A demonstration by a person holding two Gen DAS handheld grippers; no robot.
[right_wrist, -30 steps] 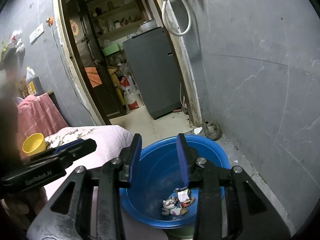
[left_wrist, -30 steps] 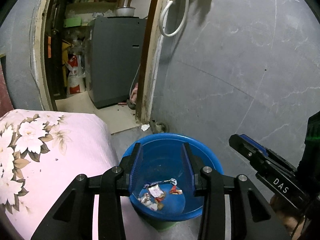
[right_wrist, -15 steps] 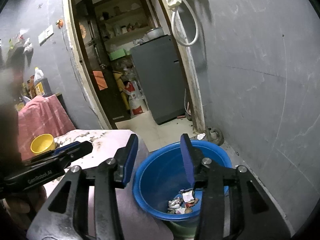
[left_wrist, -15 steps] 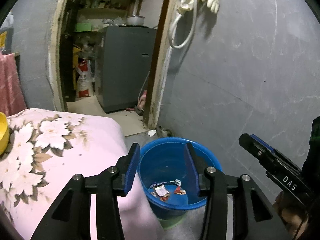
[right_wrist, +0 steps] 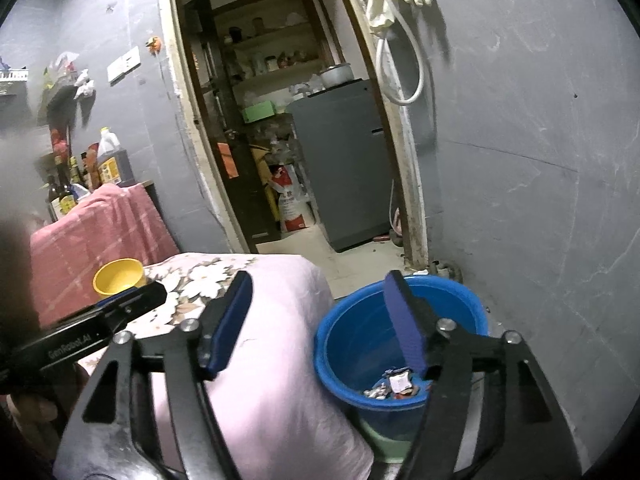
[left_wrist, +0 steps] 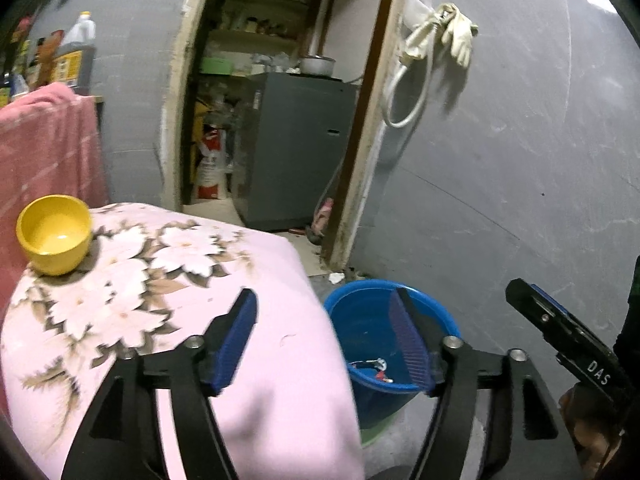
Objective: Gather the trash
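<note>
Grey wall (left_wrist: 500,168) and open doorway (right_wrist: 280,120): the backdrop in both of my wrist views, with a grey cabinet (left_wrist: 296,148) standing inside the room beyond and pale gloves (left_wrist: 456,36) hanging with a white hose beside the door frame.

Pink floral cloth (left_wrist: 168,280): covers the raised surface to my left; a pink towel (right_wrist: 96,232) hangs behind it.

Blue bucket (right_wrist: 436,304): stands on the floor just beside the cloth's edge, below the wall, resting on something green at its base.

My left gripper (left_wrist: 324,320): fingers spread wide, nothing between them; one pad is over the cloth, the other in front of the bucket's opening.

My right gripper (right_wrist: 320,308): likewise spread wide and empty, straddling the cloth edge and the bucket; it also shows at the right edge of the left wrist view.

Yellow bowl (left_wrist: 54,234): upright on the far corner of the cloth.

Trash (right_wrist: 394,384): small crumpled wrappers lying on the bucket's bottom.
</note>
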